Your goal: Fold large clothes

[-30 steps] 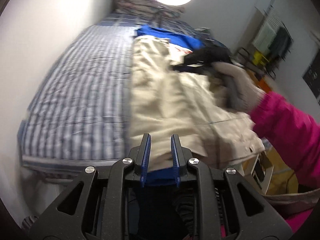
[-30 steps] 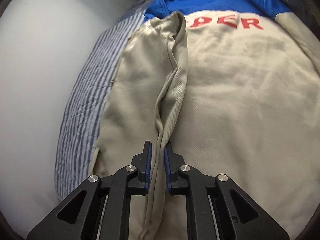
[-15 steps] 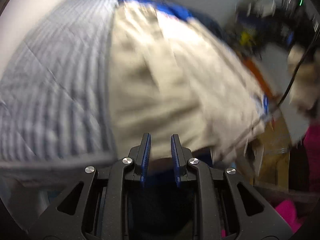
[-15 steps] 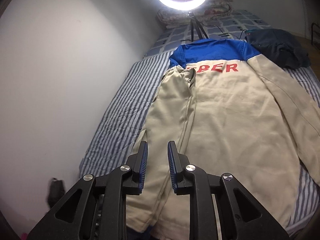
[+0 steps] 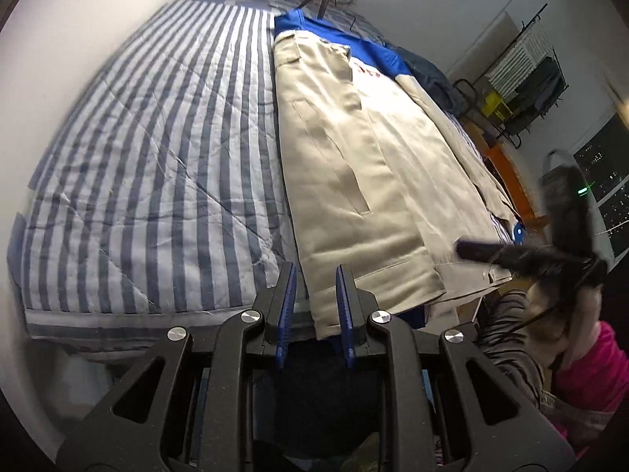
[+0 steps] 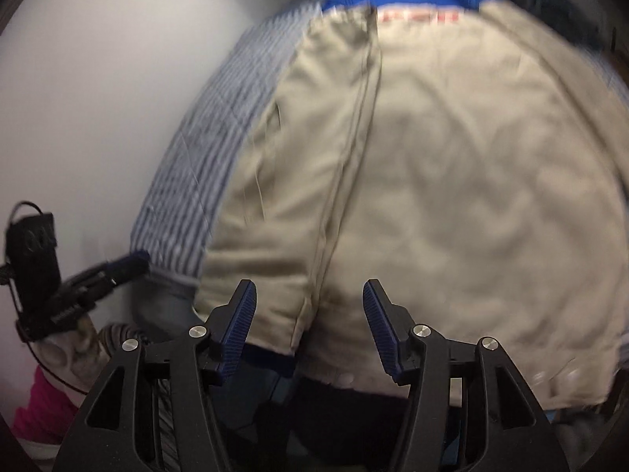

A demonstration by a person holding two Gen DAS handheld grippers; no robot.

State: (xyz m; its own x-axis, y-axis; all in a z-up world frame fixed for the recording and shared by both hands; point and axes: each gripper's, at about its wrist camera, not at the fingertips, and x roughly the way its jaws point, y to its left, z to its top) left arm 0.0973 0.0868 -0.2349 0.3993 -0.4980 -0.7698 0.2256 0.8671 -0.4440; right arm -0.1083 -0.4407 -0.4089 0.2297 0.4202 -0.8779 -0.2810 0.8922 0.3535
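1. While the jaws of the right tongs (image 6: 310,314) are opening, they stand wide apart above the near hem of the jacket (image 6: 452,157). A folded edge of the cloth shows between them, and neither pad presses on it.
2. The left tongs (image 5: 312,295) stand nearly together with a narrow gap. The hem corner (image 5: 326,306) of the folded flap shows in that gap. A dark strip separates the cloth from the left pad, so a grip cannot be confirmed.
3. The jacket lies flat on the striped bed (image 5: 157,157), with its hem at the foot edge, just ahead of both tongs.
4. Its long axis runs straight away from the tongs, from the hem to the blue yoke (image 5: 377,51) at the far end.
5. The left side is already folded inward: the flap (image 5: 334,157) lies on the body, with its edge running along the long axis.
6. The right side lies unfolded, its sleeve along the far edge of the bed.
7. Judgement: the next fold should bring the right side across the long axis. The right hand is nearer to that side, and the left tongs sit at the opposite hem corner.
8. The right wrist view is blurred, so fine detail at the hem cannot be told there.
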